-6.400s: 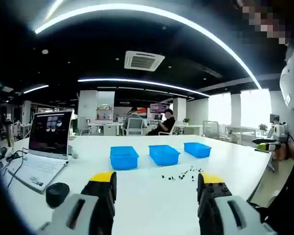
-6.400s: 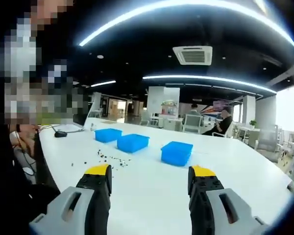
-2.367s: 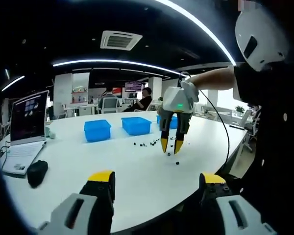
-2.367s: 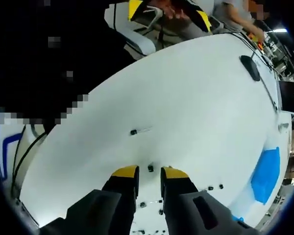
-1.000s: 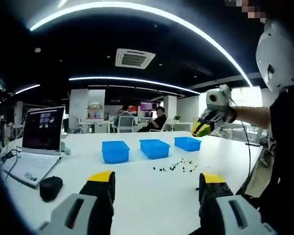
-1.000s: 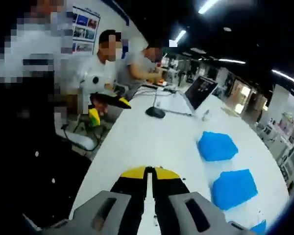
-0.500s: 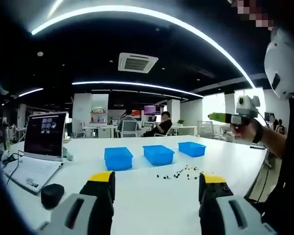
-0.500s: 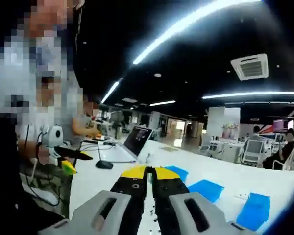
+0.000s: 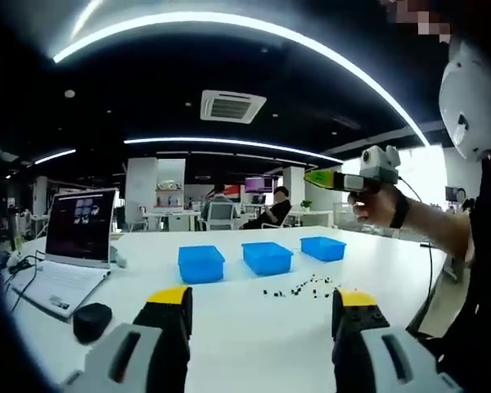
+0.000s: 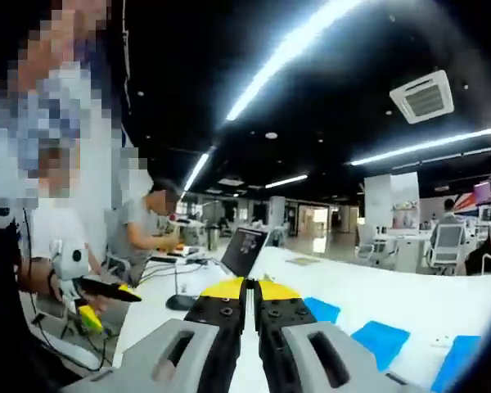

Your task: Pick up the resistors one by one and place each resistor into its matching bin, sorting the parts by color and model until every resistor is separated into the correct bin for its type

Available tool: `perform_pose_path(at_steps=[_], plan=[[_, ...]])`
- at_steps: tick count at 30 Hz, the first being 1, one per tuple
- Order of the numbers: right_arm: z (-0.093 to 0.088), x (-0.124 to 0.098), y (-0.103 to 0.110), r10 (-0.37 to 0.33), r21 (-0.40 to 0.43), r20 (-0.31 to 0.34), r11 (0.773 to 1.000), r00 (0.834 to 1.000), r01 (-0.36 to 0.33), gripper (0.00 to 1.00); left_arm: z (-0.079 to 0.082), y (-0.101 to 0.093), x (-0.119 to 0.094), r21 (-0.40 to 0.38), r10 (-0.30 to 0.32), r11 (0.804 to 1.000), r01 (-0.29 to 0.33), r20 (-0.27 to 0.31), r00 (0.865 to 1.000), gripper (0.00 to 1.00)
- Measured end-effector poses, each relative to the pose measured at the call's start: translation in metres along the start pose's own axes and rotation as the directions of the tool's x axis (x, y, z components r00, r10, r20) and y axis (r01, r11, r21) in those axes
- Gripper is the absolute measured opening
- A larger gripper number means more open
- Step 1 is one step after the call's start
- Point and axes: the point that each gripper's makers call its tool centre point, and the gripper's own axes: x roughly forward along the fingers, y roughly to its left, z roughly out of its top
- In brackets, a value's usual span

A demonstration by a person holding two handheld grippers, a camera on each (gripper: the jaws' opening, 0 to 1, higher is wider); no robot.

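Note:
Three blue bins point(image 9: 201, 264) point(image 9: 267, 257) point(image 9: 323, 248) stand in a row on the white table point(image 9: 254, 327). Several small dark resistors point(image 9: 299, 288) lie scattered in front of them. My left gripper point(image 9: 262, 299) hovers low over the near table, open, with nothing between its yellow tips. A hand holds my right gripper point(image 9: 313, 175) high in the air, above and right of the bins. In the right gripper view its jaws point(image 10: 250, 286) are shut tip to tip; no part shows between them. The bins point(image 10: 382, 340) lie below right there, and the left gripper point(image 10: 106, 303) is at far left.
An open laptop point(image 9: 69, 250) and a black mouse point(image 9: 90, 321) sit on the table's left side, with cables beyond. People sit at desks behind the table point(image 9: 270, 209) and at left point(image 10: 147, 225). The person's arm point(image 9: 425, 225) reaches in from the right.
The right gripper, still shut, has swung left and a little higher over the table. The left gripper stays open and almost still.

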Motion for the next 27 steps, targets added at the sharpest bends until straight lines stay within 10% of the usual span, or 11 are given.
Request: perform_pose_path(at_steps=[14,27], plan=[[-0.058,0.141,-0.063,-0.029,-0.026,-0.151,0.999,0.988,0.025,0.07,0.009,0.011,-0.011,-0.028,0.029,0.999,-0.028,0.03,0.999,0.7],[-0.102,0.2,-0.103,-0.111,-0.075,-0.25,0.993,0.962,0.095,0.07,0.014,0.015,-0.009,-0.059,0.041,0.998,-0.038,0.047,0.998,0.7]])
